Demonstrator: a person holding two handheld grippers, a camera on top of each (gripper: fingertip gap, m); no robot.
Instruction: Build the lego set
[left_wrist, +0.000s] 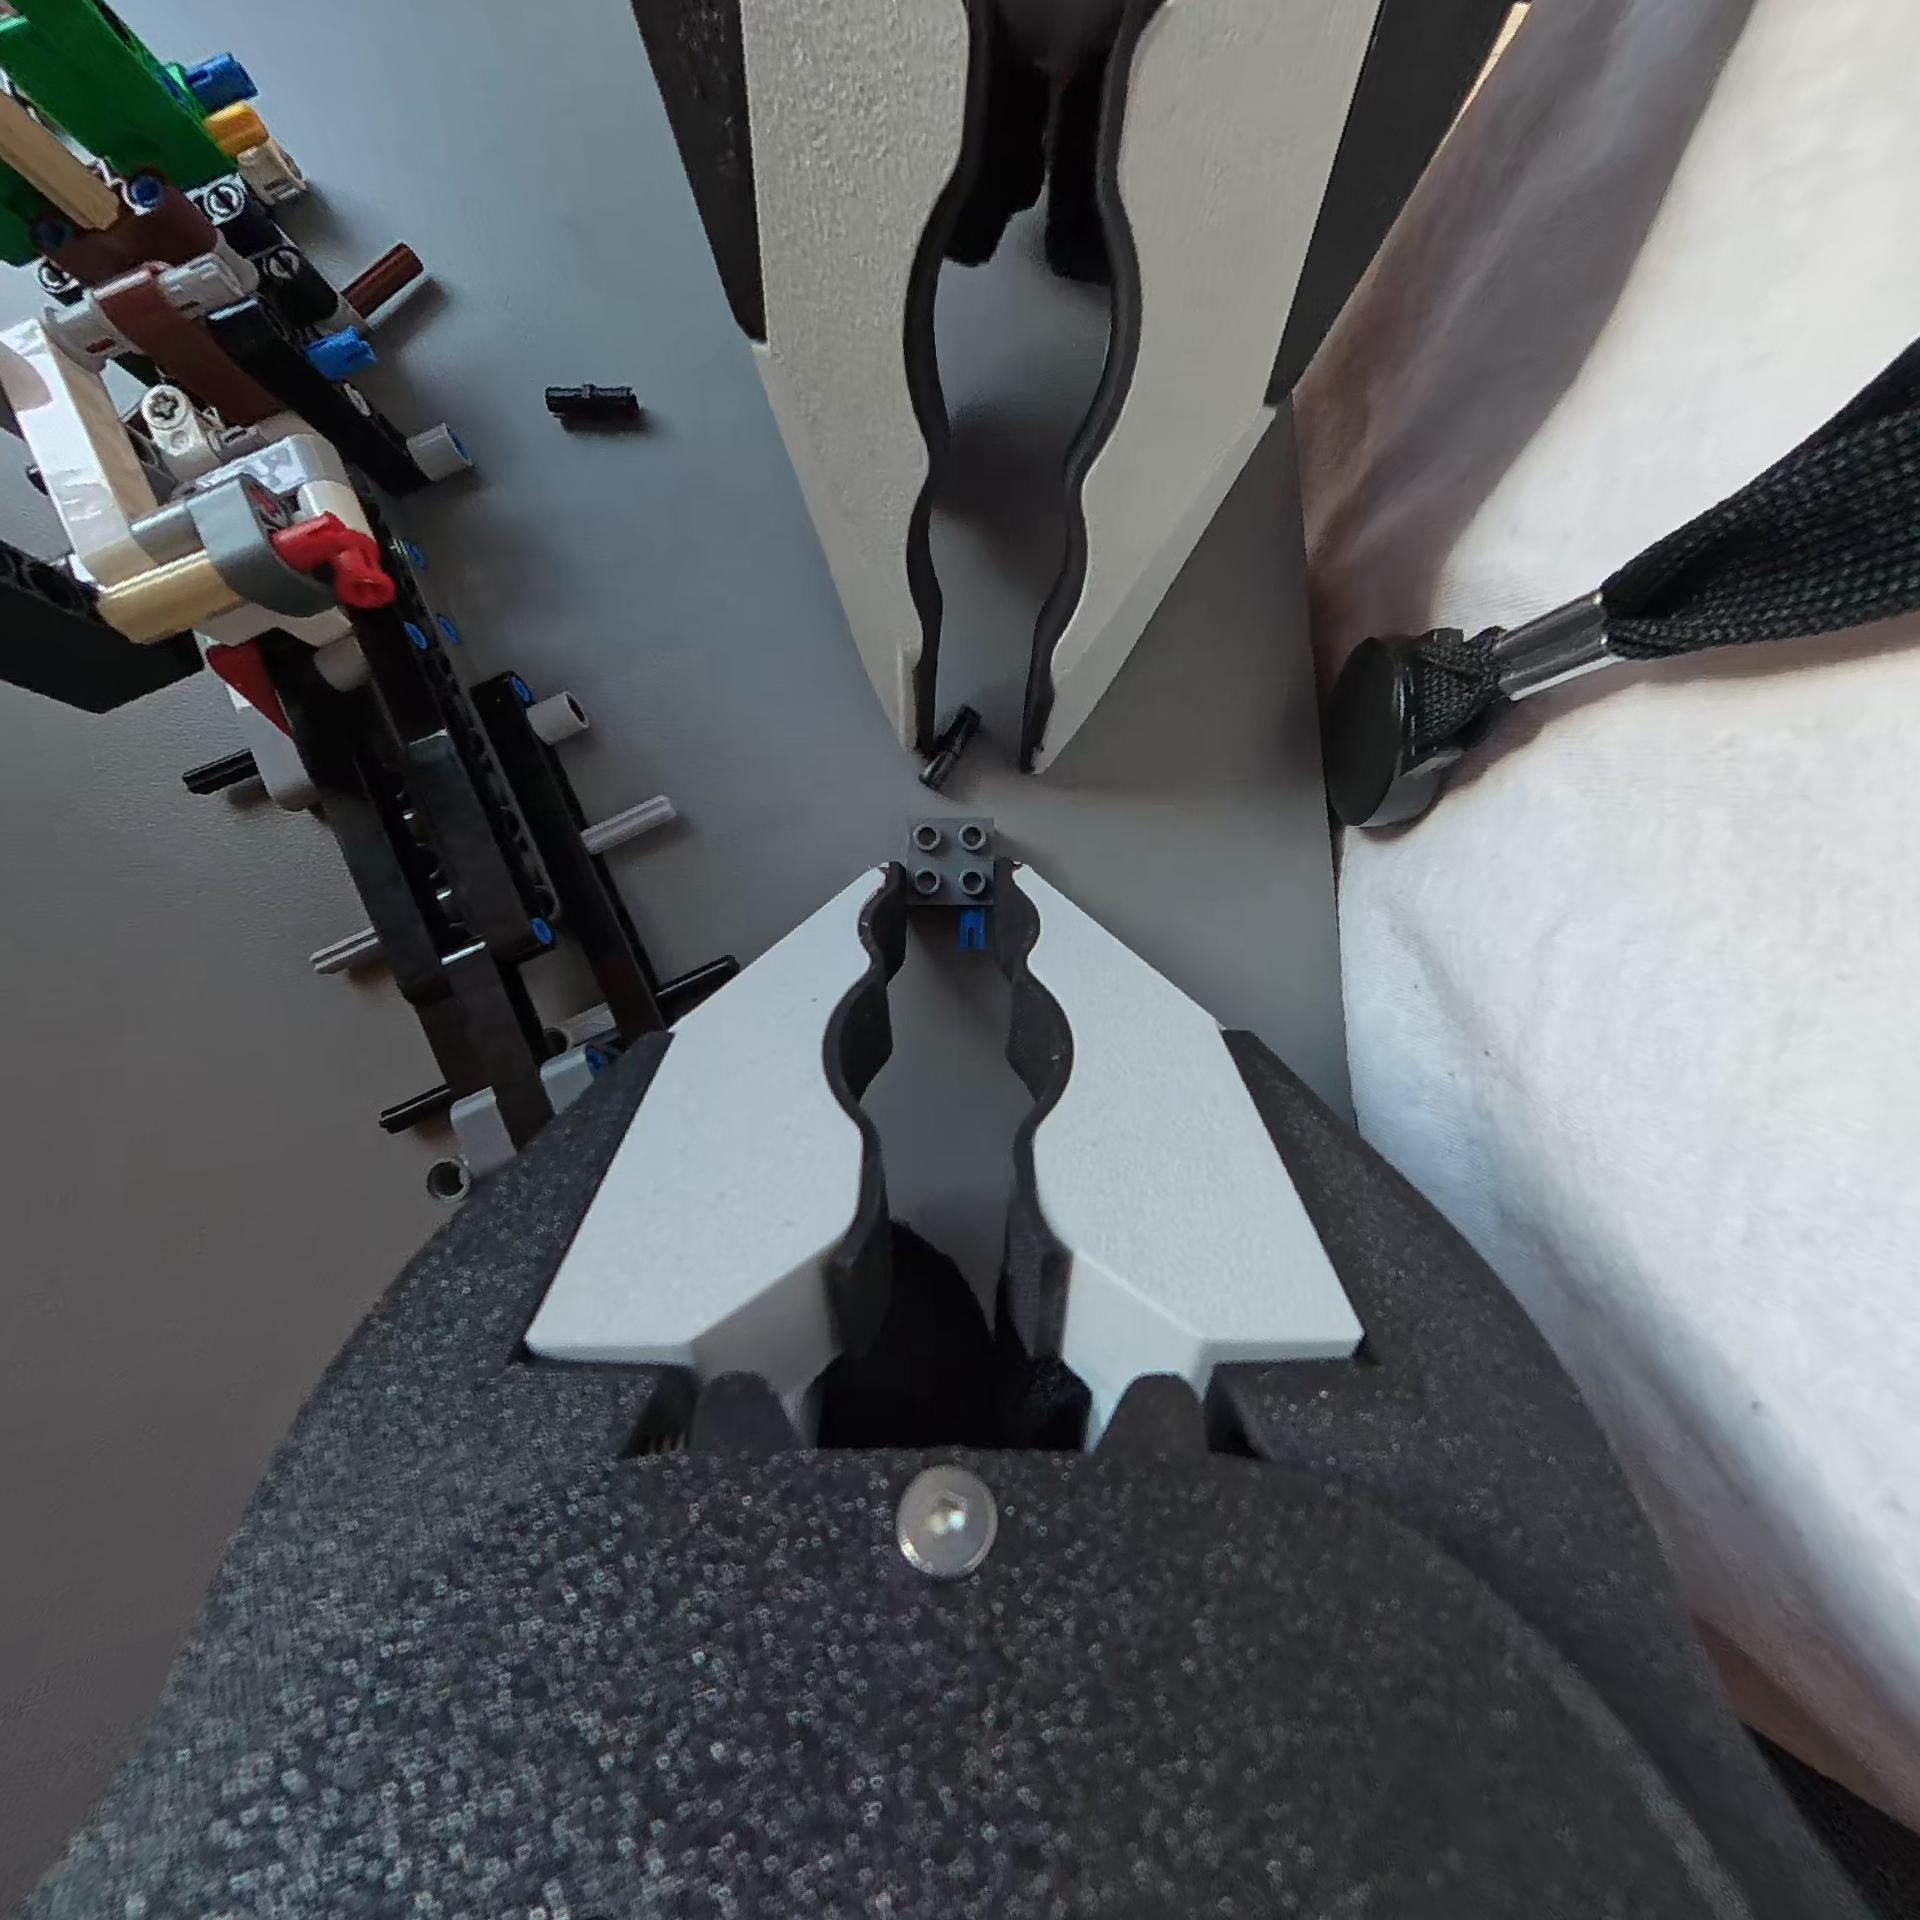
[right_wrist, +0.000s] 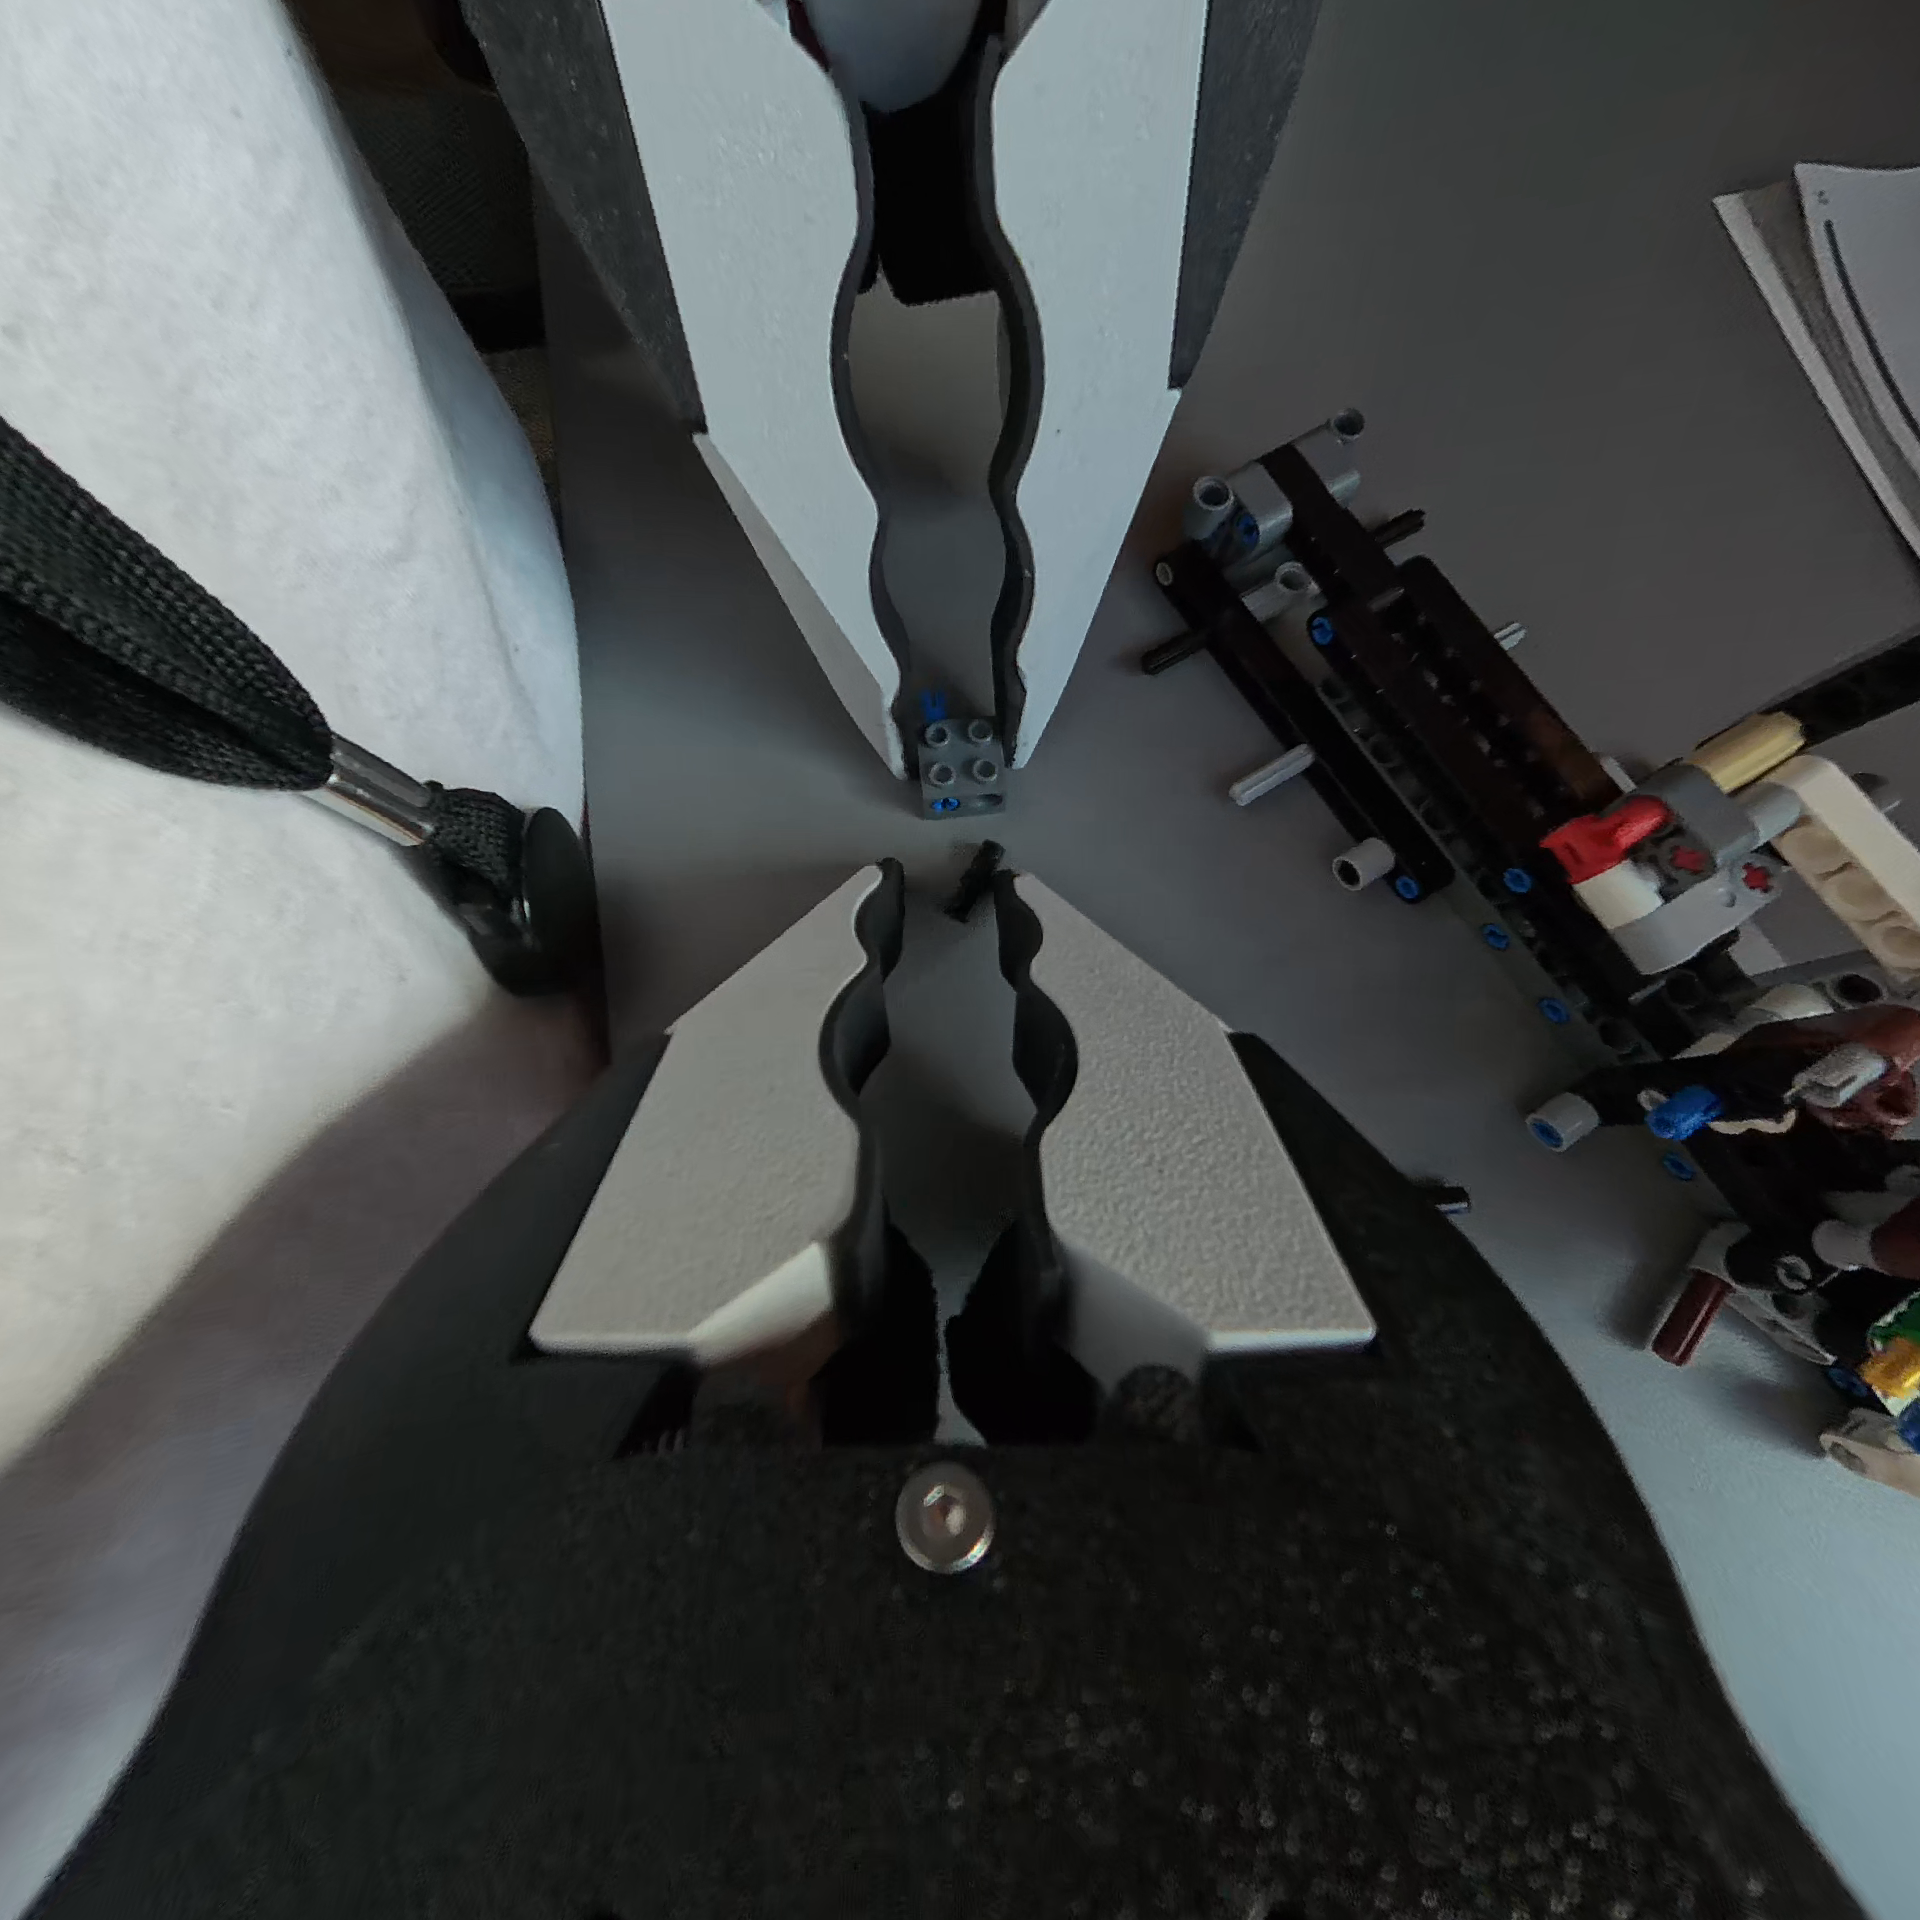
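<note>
Grey tabletop (left_wrist: 644, 582), black pin (left_wrist: 951, 745) lying diagonal (loose).

Soft, even daylight fills both views, neither dim nor harsh. The grey counter (left_wrist: 675, 644) carries only faint, diffuse shadows under the toy-brick model (left_wrist: 312, 582) and the loose pieces. The white cloth (left_wrist: 1621, 1039) at the side looks bright, almost washed out. Wide-angle distortion bends straight edges toward the borders. The left wrist view is fairly crisp; the right wrist view smears at its lower corners and near body.
</note>
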